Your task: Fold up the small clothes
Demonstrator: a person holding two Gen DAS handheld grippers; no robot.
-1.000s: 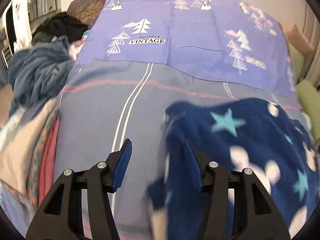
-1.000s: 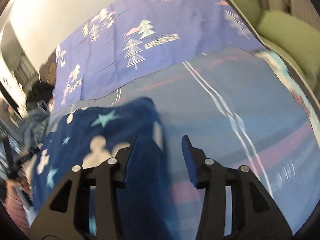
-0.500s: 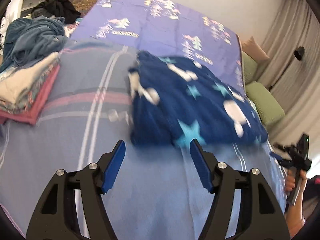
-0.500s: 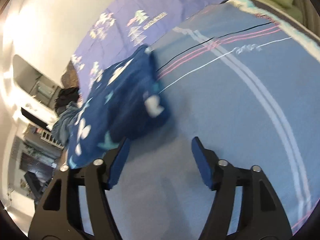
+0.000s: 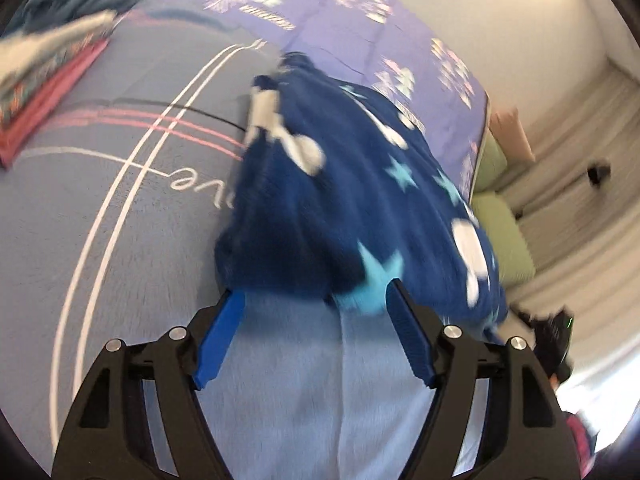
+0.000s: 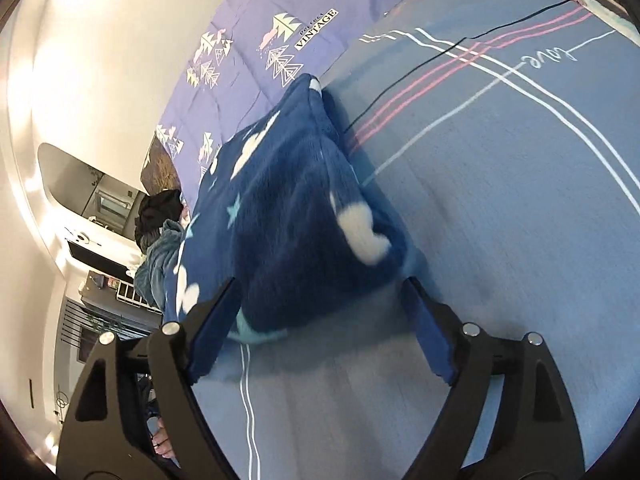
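My left claw (image 5: 314,302) sits at the lower middle of its frame with its blue pads spreading apart, and nothing is pinched between them. The near hem of the navy fleece garment (image 5: 340,200) lies just past the tips, filling the centre and running off toward the lower right. My right claw (image 6: 320,292) is at the bottom centre of its own view, jaws likewise widening; the same navy garment (image 6: 300,220), with its white blobs and pale stars, bulges between the two pads at its near corner, but I see neither pad pressing on it.

The garment rests on the blue-grey blanket (image 5: 120,220) with white and pink stripes, which covers the lower half of both frames; the purple tree-print sheet (image 5: 340,12) lies beyond it toward the top. A stack of folded clothes (image 5: 48,76) sits at the upper left of the left view, well apart from the piece I am working on.

I judge a fold to have just been laid: the fleece looks doubled over, thick and rounded at its near edge, and both claws are letting go. The next move, as I read it, calls for picking fresh grip points on one edge of the bundle, closing both claws on the full thickness of plush, and carrying that edge across evenly so the layers do not slide apart
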